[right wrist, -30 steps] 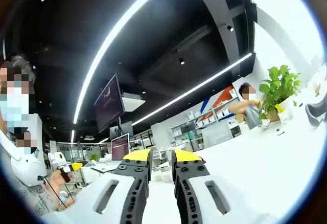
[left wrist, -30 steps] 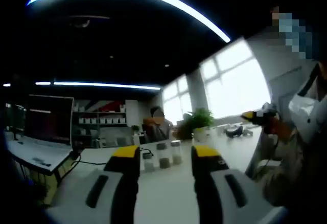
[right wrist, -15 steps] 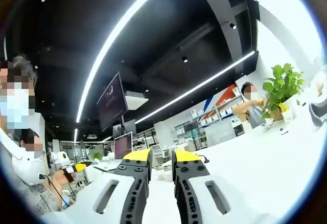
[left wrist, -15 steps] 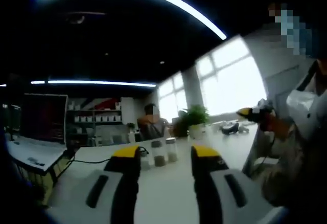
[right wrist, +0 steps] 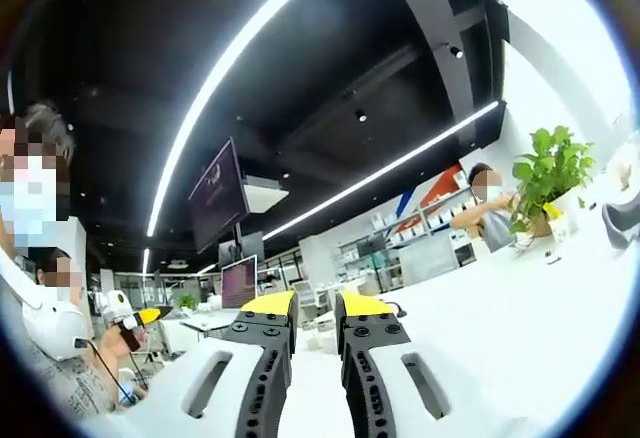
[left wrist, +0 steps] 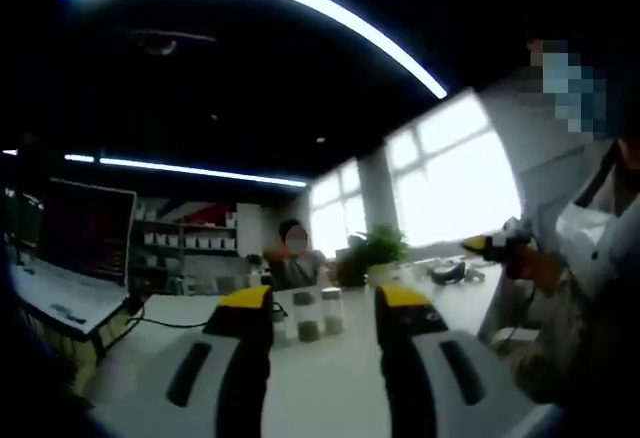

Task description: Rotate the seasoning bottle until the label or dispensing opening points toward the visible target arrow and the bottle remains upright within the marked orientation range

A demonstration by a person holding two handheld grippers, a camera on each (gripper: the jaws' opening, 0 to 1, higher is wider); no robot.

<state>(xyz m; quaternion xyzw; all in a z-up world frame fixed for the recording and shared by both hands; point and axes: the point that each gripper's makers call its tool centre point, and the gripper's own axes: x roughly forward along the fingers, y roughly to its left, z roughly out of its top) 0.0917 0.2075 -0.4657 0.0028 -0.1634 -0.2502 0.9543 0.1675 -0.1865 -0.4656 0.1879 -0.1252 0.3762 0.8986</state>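
White tabletop (left wrist: 330, 378) runs away from both cameras under a dark ceiling with long strip lights (right wrist: 240, 58). On it, in the left gripper view, a laptop (left wrist: 80, 258) sits open at the left, a potted plant (left wrist: 375, 250) stands further back by the bright windows, and a seated person (left wrist: 293, 258) is behind the bottles. Three small seasoning bottles (left wrist: 308, 316) stand upright in a row, well ahead of the left gripper (left wrist: 322, 303) and framed in the gap between its yellow-tipped jaws, which stand wide apart with nothing in them.

The right gripper (right wrist: 314, 308) points along the table with its jaws drawn close, a narrow slit left between them and nothing held.

Judged from this, the task is at the approach step: no bottle is touched and no turning has begun. No target arrow can be made out, and the labels are too small to read, so the next move calls for bringing the left gripper low and forward to one bottle, closing squarely on its body so it stays upright.

Bottles and laptop appear in the left gripper view; the right gripper view instead offers a hanging monitor (right wrist: 215, 198) and the plant (right wrist: 550, 173) from another side. Each view catches the other gripper's yellow tip at its edge.
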